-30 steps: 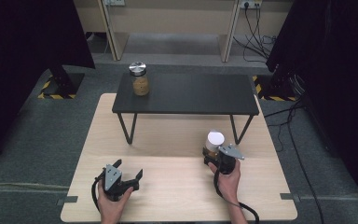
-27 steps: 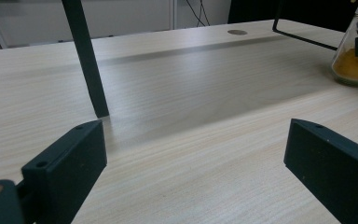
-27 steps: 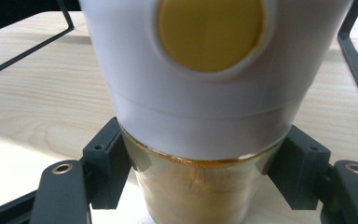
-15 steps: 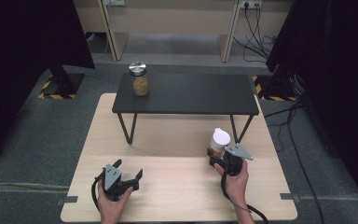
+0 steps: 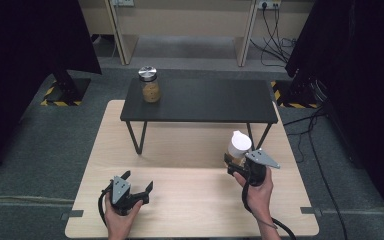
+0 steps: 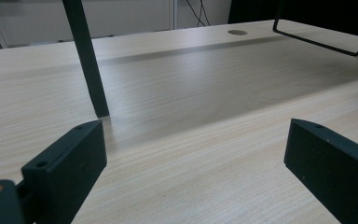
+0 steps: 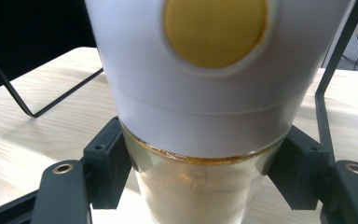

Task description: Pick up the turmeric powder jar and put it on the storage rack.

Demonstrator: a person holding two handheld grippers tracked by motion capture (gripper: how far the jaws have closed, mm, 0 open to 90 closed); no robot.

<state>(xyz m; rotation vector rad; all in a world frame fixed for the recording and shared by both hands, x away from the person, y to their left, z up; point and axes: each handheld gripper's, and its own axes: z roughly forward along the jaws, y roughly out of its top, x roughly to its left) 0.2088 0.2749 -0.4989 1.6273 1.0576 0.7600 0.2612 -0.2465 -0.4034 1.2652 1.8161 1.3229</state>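
Jaws of my right gripper (image 5: 236, 161) are pinching the white-capped jar (image 5: 239, 148) by its glass body, just before the black stand (image 5: 200, 100) and above the wooden table (image 5: 190, 210), while my left gripper (image 5: 139, 187) is resting spread apart.

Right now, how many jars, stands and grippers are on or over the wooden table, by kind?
Jars: 2, a white-lidded jar held in the right gripper, and a silver-lidded jar on the stand.
Black metal-legged stand: 1.
Grippers: 2, counting the left gripper with jaws apart.
Total: 5.
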